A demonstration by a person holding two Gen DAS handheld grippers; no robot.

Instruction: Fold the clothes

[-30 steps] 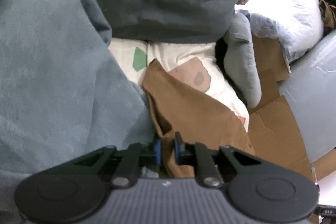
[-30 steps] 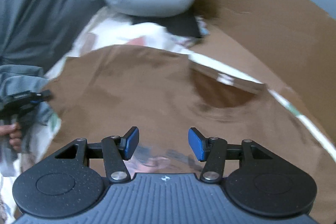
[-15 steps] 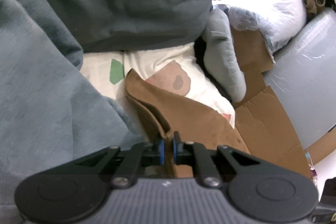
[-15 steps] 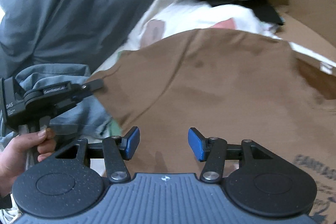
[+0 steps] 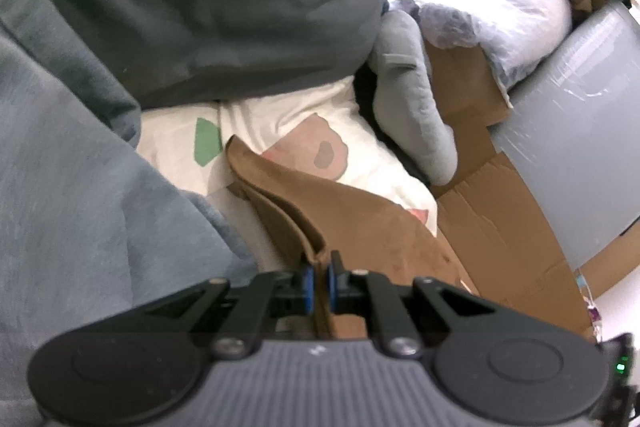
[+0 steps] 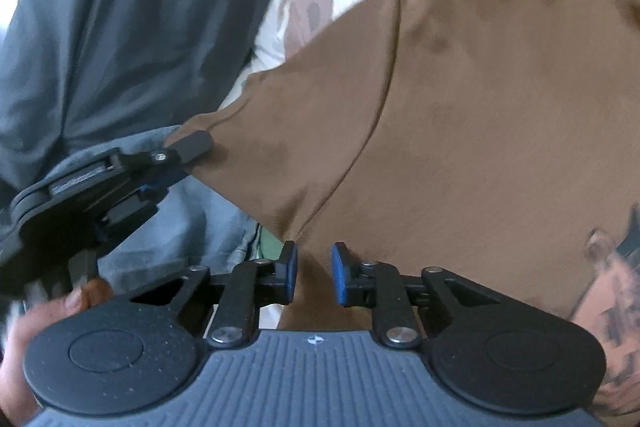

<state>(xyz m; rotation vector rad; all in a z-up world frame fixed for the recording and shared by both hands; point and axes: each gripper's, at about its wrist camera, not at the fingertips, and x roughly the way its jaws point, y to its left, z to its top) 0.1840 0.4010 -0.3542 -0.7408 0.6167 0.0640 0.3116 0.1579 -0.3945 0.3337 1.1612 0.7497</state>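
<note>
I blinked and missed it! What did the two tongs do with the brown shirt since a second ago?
The right tongs came down close to the brown shirt near its sleeve and narrowed their gap, with fabric between the pads but no pinch yet. The left tongs drew nearer to them. Unchanged: the left tongs stayed clamped on the shirt's edge, over the patterned sheet.
</note>
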